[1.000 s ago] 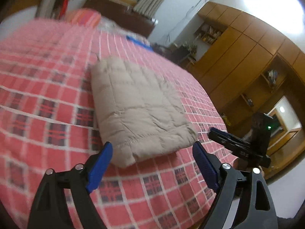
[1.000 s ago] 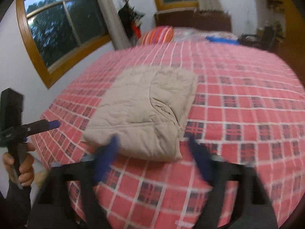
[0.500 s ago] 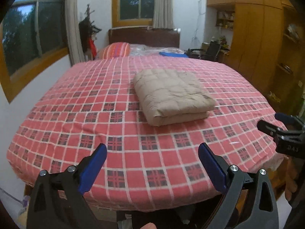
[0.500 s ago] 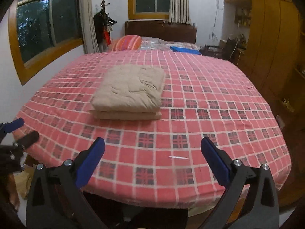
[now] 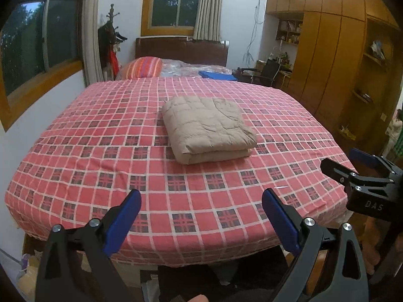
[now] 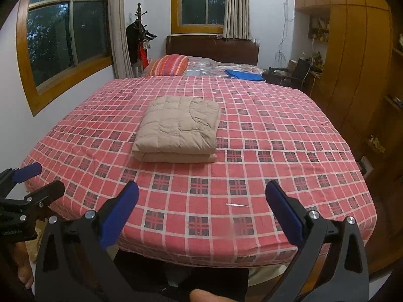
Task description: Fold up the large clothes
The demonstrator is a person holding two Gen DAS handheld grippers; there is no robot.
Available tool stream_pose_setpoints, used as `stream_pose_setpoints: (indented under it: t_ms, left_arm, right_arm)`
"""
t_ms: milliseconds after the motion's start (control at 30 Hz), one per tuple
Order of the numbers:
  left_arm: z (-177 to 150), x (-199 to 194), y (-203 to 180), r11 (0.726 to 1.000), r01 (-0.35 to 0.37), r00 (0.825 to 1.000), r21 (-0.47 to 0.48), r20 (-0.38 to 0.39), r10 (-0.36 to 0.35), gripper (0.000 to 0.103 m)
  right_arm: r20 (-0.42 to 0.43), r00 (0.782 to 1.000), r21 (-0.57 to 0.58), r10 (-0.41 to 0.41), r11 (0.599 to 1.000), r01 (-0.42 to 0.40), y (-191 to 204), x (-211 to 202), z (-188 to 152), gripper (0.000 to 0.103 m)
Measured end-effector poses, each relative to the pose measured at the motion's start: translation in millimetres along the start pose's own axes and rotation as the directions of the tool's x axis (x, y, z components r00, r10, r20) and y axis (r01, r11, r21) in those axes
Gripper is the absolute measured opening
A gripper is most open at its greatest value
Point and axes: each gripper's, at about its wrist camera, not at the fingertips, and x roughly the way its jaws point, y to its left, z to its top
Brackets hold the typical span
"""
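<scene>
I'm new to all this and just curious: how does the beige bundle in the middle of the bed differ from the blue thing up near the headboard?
The beige quilted garment is thick and puffy, folded into stacked layers; the blue item lies thin and flat. The beige one sits mid-bed on the red checked cover; the blue one rests beyond that cover, near the striped pillow. Both lie untouched, clear of either tool.

The room is lit evenly and softly from overhead, while the wood-framed windows [image 6: 65, 37] show only dusky blue sky and dark trees, so little daylight enters. Shadows are faint: a thin one hugs the near edge of the folded beige quilted garment [image 5: 207, 128] on the red checked bed cover [image 6: 277, 151], and it is dark beneath the bed. Both fisheye views bow the walls and tall wooden wardrobe [image 5: 335, 58] outward, black vignetting fills the corners, and focus is sharp
</scene>
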Motion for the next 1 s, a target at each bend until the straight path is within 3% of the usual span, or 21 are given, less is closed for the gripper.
stream_pose_setpoints:
  t_ms: [1000]
  left_arm:
    - [-1.2, 0.6, -5.6, 1.0, 0.011, 1.0, 0.0, 0.002, -0.011, 0.097]
  right_arm:
    - [0.027, 1.0, -0.018, -0.003, 1.0, 0.003, 6.9, 0.1, 0.7, 0.1]
